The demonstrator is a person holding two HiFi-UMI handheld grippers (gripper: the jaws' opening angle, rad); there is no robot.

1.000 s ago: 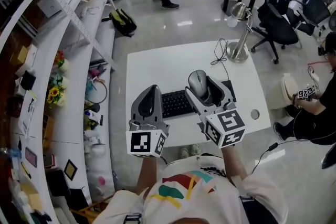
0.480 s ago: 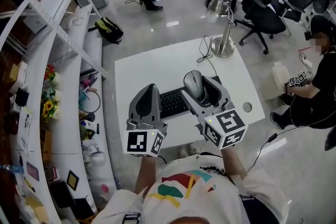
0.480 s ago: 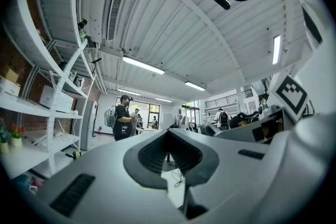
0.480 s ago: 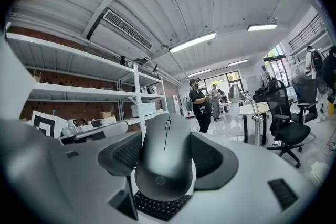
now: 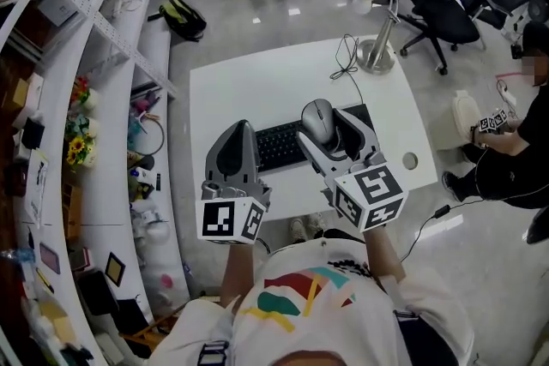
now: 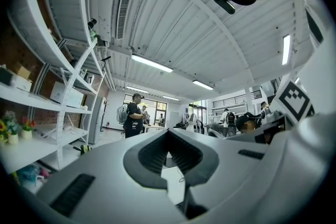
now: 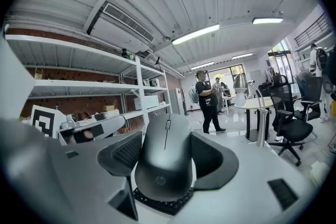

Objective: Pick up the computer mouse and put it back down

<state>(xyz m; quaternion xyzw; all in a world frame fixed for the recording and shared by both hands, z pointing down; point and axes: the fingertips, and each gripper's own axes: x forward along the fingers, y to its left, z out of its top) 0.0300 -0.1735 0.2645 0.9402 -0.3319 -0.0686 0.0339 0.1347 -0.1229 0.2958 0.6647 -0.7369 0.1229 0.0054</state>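
Note:
A grey computer mouse [image 5: 319,117] hangs above the white table [image 5: 249,90], over the right end of a black keyboard [image 5: 276,147]. My right gripper [image 5: 329,131] is shut on it, one wide jaw pressing each side. In the right gripper view the mouse [image 7: 164,160] fills the gap between the jaws of the right gripper [image 7: 167,150], tail end toward the camera. My left gripper [image 5: 237,138] hovers beside the keyboard's left end, jaws together and holding nothing. In the left gripper view the left gripper [image 6: 169,136] points out level across the room.
A silver desk lamp [image 5: 377,54] with a cable stands at the table's far right corner. A dark pad [image 5: 372,117] lies under the right gripper. White shelving [image 5: 94,99] runs along the left. A seated person [image 5: 515,159] and office chairs [image 5: 446,13] are to the right.
The right gripper has drifted a little with the mouse still in its jaws. The left gripper has stayed about where it was. The head view has swung slightly.

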